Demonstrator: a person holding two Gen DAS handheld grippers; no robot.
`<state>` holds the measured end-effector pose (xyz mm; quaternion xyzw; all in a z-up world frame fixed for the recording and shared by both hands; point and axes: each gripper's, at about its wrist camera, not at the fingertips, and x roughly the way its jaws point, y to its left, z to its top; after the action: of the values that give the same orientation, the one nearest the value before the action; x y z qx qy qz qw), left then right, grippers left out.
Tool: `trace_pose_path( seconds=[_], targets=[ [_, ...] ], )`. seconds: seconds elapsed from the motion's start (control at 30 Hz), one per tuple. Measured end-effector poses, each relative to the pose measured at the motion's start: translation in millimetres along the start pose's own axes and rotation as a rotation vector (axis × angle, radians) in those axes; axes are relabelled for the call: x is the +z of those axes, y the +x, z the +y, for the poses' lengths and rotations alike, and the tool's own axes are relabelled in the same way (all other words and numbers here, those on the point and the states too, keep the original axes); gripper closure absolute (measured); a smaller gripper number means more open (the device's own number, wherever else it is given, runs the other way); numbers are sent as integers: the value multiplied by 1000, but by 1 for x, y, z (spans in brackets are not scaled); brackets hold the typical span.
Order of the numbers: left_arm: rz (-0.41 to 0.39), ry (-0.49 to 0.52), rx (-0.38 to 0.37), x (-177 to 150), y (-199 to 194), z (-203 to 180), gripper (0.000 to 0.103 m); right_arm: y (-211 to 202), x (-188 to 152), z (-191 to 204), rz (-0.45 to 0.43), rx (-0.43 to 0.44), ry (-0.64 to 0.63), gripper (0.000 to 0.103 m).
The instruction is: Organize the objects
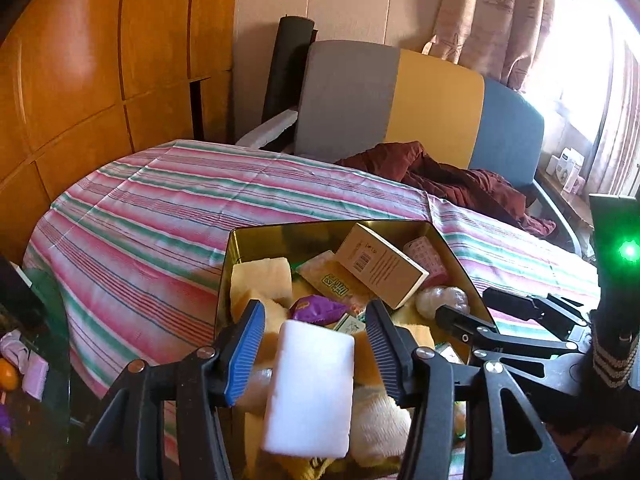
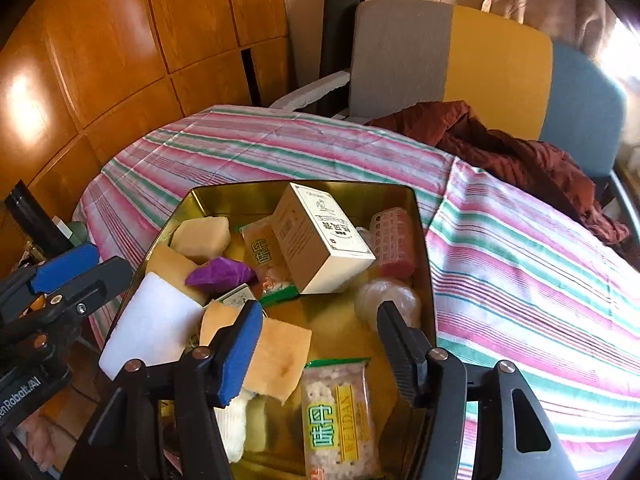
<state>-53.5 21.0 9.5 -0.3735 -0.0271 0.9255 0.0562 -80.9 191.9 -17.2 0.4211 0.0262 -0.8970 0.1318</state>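
Observation:
A gold tin (image 1: pixel 256 236) sits on the striped bedspread, holding several items: a cardboard box (image 1: pixel 380 268), a purple wrapper (image 1: pixel 316 308), yellow sponges (image 1: pixel 260 276) and a pink roller (image 2: pixel 394 240). My left gripper (image 1: pixel 315 316) hovers open over the tin's near end. A white sponge block (image 1: pixel 308 388) lies tilted between its fingers, and no pad presses on it. In the right wrist view the block (image 2: pixel 152 320) rests on the tin's left corner. My right gripper (image 2: pixel 320 312) is open above a tan sponge (image 2: pixel 276 360) and a snack packet (image 2: pixel 336 412), holding nothing.
A maroon garment (image 1: pixel 460 184) lies crumpled at the bed's far right. Grey, yellow and blue panels (image 1: pixel 436 108) stand behind it. Wooden cabinets (image 1: pixel 100 80) fill the left. An orange (image 1: pixel 8 374) and small pink items lie on a dark surface at lower left.

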Motion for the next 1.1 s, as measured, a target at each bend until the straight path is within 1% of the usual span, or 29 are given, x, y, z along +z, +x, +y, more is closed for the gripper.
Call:
trace_pose_path(
  seconds=[0.03,0.1,0.23,0.3,0.4,0.47,0.53,0.63,0.73,0.83,0.9,0.97,1.1],
  targets=[
    [-3,0,6,-2,-2,0,46,-2,-2,1,-4,-4,1,41],
    [-9,0,10,-4,-5,0,45,-6,-7,1,-8,-3,6,36],
    [-26,-1,22,-9,-13,-2,43,-15,-15,3,-27,-18,6,35],
    [-33,1,32,-11,-17,-3,36,-19,-20,3,-37,-20,14,30],
    [-46,3,30,-16,-23,-6,29,-25,-29,3,-49,-28,28,28],
    [-49,-2,23,-19,-26,-8,28,-29,-37,3,-59,-42,38,28],
    [-43,-6,41,-22,-28,-10,24,-32,-46,3,-70,-63,44,26],
    [-41,-13,68,-26,-30,-13,23,-37,-59,1,-88,-99,55,25],
    [-22,-8,90,-31,-29,-16,23,-40,-68,-2,-96,-120,78,22],
    [-8,-27,85,-35,-28,-14,23,-40,-70,-5,-101,-129,94,18],
    [-15,-34,82,-38,-29,-13,24,-41,-70,-4,-107,-128,95,16],
    [-29,-31,94,-40,-32,-13,24,-42,-69,-3,-112,-127,90,14],
    [-68,-24,108,-40,-38,-13,24,-40,-69,1,-106,-122,80,14]
  ],
)
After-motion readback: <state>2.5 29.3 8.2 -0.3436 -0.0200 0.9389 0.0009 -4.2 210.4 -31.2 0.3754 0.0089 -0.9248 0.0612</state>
